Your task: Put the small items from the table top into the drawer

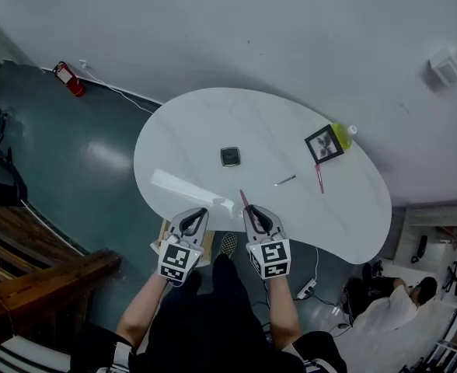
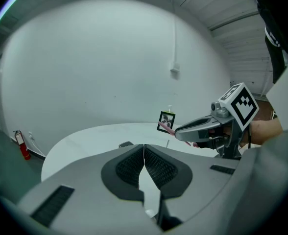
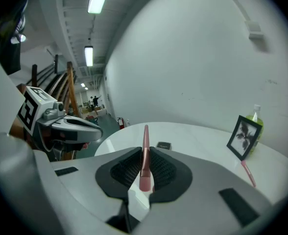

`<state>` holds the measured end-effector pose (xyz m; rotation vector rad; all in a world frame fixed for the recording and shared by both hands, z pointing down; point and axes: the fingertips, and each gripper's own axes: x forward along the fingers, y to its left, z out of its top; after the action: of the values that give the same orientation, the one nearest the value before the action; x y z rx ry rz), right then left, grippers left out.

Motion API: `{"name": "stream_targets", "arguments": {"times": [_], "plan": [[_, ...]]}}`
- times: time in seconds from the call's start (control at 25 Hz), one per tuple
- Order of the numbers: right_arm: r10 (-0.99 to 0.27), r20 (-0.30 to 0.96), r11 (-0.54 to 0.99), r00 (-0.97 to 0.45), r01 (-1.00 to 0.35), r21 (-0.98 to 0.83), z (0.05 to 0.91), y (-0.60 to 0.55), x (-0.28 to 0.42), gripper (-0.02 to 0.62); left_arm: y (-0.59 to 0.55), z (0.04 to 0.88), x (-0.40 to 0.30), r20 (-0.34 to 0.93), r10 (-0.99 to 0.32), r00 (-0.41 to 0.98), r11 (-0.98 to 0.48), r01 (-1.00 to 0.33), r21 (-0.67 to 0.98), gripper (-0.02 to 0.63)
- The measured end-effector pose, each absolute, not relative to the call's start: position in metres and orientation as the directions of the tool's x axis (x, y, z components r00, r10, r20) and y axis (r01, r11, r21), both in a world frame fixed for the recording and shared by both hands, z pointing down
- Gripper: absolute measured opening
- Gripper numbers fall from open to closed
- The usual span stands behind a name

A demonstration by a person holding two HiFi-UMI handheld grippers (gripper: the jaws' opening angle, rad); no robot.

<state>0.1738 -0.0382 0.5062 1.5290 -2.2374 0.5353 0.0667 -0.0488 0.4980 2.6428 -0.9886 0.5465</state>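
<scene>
Pen (image 3: 146, 133), pink and slim, stands clamped between the ribbed pads of the right claw (image 3: 143, 156). The jaws are closed nearly all the way onto its barrel. The claw grips it near one end, so most of its length sticks out ahead over the near edge of the table (image 1: 213, 123).

By its look the pen is light and stiff, with a smooth round barrel. Weight should be no trouble, but a barrel like that can roll or swivel in the pads. The long free end may also catch on an edge. A hold nearer mid-barrel would likely be steadier, and a firm squeeze should not harm it.

The left claw (image 2: 144, 153) hangs just beside it, jaws together with nothing between them.

Further out on the table lie the other small items, well apart from both claws: a black square item (image 1: 230, 156) near the middle, a small metal piece (image 1: 285, 180), and a second pink pen (image 1: 319, 178). The second pen lies just in front of a picture frame (image 1: 323, 143), and a yellow-green bottle (image 1: 342, 134) stands behind the frame.

The drawer I cannot place for certain. A brownish shape (image 1: 164, 235) under the table's near edge, below the left claw, may be it.
</scene>
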Motion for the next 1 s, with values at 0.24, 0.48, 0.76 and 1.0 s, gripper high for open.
{"name": "stream_targets", "arguments": {"times": [0.24, 0.48, 0.76, 1.0], "plan": [[-0.759, 0.489, 0.43, -0.429, -0.895, -0.118, 0.499, -0.014, 0.092, 0.067, -0.029, 0.493, 0.011, 0.435, -0.603, 0.668, -0.703, -0.703, 0.105, 0.02], [-0.706, 0.486, 0.53, -0.515, -0.839, -0.121, 0.5, 0.0, 0.02, 0.067, -0.009, 0.498, -0.062, 0.45, -0.662, 0.6, -0.631, -0.77, 0.099, 0.02], [-0.601, 0.518, 0.652, -0.608, -0.748, -0.122, 0.525, 0.004, -0.052, 0.067, 0.008, 0.517, -0.13, 0.474, -0.714, 0.515, -0.525, -0.842, 0.124, 0.02], [-0.499, 0.566, 0.724, -0.656, -0.675, -0.145, 0.563, 0.01, -0.093, 0.067, 0.018, 0.545, -0.161, 0.496, -0.733, 0.465, -0.455, -0.878, 0.151, 0.02]]}}
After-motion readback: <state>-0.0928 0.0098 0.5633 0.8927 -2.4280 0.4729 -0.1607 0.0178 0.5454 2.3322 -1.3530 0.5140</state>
